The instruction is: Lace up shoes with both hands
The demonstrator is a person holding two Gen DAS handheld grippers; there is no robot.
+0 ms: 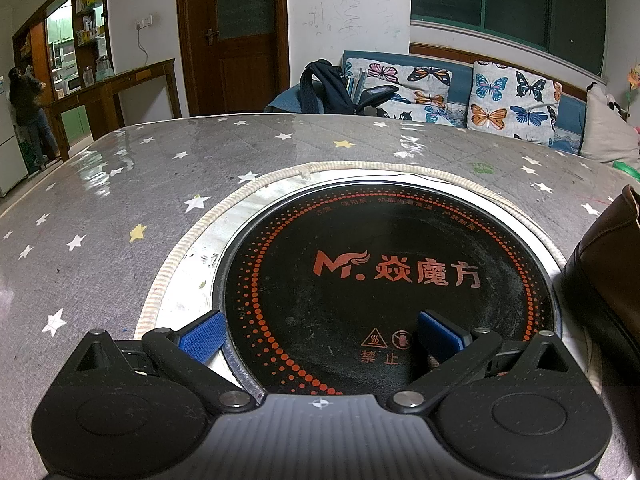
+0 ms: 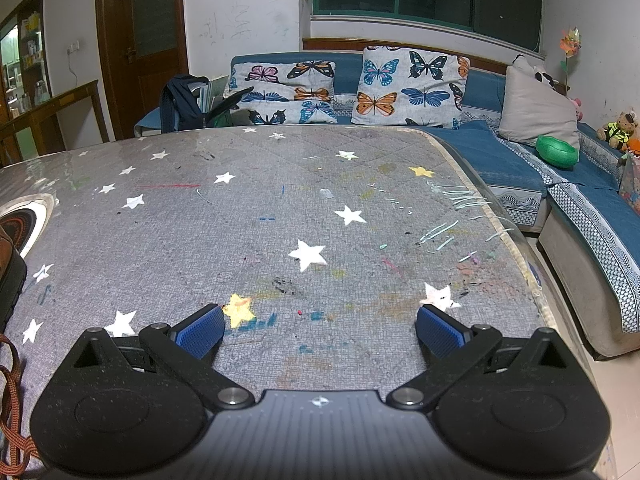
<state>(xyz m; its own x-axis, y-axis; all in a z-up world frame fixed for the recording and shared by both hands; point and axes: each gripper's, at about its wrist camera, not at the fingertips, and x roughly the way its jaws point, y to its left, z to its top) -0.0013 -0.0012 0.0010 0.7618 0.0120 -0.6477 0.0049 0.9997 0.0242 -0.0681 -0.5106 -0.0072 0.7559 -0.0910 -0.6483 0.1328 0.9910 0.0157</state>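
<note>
A brown leather shoe (image 1: 608, 264) with a dark sole lies at the right edge of the left wrist view, partly cut off. The same shoe (image 2: 10, 268) shows only as a sliver at the left edge of the right wrist view, and its brown lace (image 2: 14, 412) trails over the table below it. My left gripper (image 1: 320, 334) is open over a round black hotplate, with the shoe off to its right. My right gripper (image 2: 320, 330) is open above the grey star-patterned cloth, with the shoe and lace off to its left. Neither holds anything.
A black induction hotplate (image 1: 384, 264) is set into the table (image 2: 280, 216), whose right edge drops off toward a blue sofa (image 2: 520, 160) with butterfly cushions. A backpack (image 1: 324, 88) leans on the sofa. A person (image 1: 28, 108) stands far left by a sideboard.
</note>
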